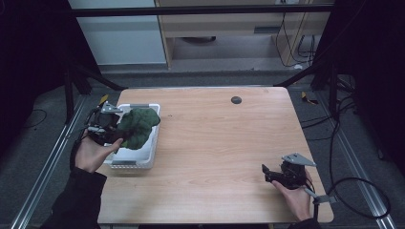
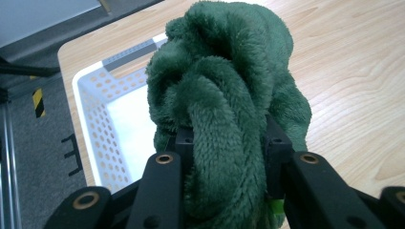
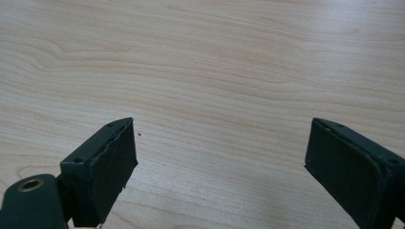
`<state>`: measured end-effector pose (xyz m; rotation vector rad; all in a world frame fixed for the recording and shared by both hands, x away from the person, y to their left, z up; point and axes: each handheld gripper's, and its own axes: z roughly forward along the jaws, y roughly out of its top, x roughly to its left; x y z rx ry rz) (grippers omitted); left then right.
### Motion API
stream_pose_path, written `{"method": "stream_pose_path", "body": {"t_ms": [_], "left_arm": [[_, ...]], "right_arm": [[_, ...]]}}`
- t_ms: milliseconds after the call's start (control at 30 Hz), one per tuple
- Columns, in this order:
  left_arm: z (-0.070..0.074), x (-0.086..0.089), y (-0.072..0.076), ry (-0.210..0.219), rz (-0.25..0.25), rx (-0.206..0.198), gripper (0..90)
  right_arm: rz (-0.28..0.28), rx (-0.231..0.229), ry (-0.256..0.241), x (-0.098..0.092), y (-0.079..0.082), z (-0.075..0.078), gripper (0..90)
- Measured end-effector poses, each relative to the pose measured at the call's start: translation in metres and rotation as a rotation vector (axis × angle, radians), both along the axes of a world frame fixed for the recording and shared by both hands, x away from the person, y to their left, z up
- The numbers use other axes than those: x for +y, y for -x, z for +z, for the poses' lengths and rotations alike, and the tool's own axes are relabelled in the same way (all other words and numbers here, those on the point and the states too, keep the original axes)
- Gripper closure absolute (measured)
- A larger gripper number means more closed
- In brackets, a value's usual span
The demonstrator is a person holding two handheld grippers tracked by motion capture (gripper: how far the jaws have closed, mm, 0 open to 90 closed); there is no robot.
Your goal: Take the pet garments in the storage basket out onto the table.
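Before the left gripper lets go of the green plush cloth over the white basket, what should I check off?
1. Left gripper clamped on green plush cloth: ok.
2. Cloth above white basket: ok in the high view, partly over its rim.
3. Basket interior free: ok where it shows.
4. Cloth fully lifted off the table: cannot tell.
5. Right gripper open, far from the basket: ok.

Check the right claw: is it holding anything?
No: in the right gripper view the right claw has its jaws spread wide, with nothing but bare wooden table between them.
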<state>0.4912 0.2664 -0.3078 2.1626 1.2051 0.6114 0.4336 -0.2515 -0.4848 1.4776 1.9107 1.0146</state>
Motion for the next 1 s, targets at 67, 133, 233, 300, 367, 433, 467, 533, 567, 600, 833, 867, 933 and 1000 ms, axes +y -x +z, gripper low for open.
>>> {"method": "stream_pose_path", "body": {"t_ms": [67, 133, 233, 300, 367, 433, 467, 533, 567, 600, 833, 867, 933, 1000], "left_arm": [[0.002, -0.003, 0.001, -0.004, -0.014, -0.001, 67.5], [0.003, -0.006, 0.002, -0.004, -0.026, 0.003, 67.5], [0.004, -0.011, 0.003, -0.018, -0.041, 0.002, 67.4], [0.005, -0.017, 0.004, -0.014, -0.06, -0.001, 67.4], [0.006, -0.02, 0.005, -0.014, -0.073, -0.002, 67.5], [0.006, -0.023, 0.006, -0.015, -0.084, -0.001, 67.4], [0.007, -0.025, 0.006, -0.015, -0.091, -0.003, 67.5], [0.007, -0.029, 0.007, -0.02, -0.106, -0.003, 67.5], [0.007, -0.031, 0.007, -0.024, -0.115, -0.001, 67.5], [0.007, -0.034, 0.008, -0.029, -0.119, 0.0, 67.5], [0.006, -0.054, 0.01, -0.028, -0.178, 0.003, 67.4], [0.006, -0.054, 0.01, -0.028, -0.178, 0.003, 67.5], [0.005, -0.06, 0.01, -0.033, -0.199, 0.006, 67.4], [0.005, -0.065, 0.01, -0.048, -0.218, 0.011, 67.4]], "right_arm": [[0.0, -0.001, 0.002, 0.0, 0.0, 0.0, 10.3], [0.0, -0.001, 0.001, -0.001, 0.0, 0.0, 10.3], [0.0, 0.0, 0.0, 0.0, 0.0, 0.0, 10.3], [0.0, -0.002, -0.002, 0.0, 0.0, 0.0, 10.3], [0.0, -0.003, 0.0, -0.001, 0.0, 0.0, 10.3], [0.0, -0.002, 0.0, -0.001, 0.0, 0.0, 10.3], [0.0, -0.002, 0.0, -0.001, 0.0, 0.0, 10.3], [0.001, -0.002, 0.001, -0.001, 0.0, 0.0, 10.3], [0.001, -0.002, 0.0, -0.001, 0.0, 0.0, 10.3], [0.001, -0.002, 0.0, -0.001, 0.0, 0.0, 10.3], [0.001, -0.001, 0.001, -0.001, 0.0, 0.0, 10.3], [0.001, -0.001, 0.001, -0.001, 0.0, 0.0, 10.3], [0.001, -0.002, 0.004, -0.001, -0.001, -0.001, 10.3], [0.001, -0.001, 0.002, -0.001, -0.001, -0.001, 10.3]]}}
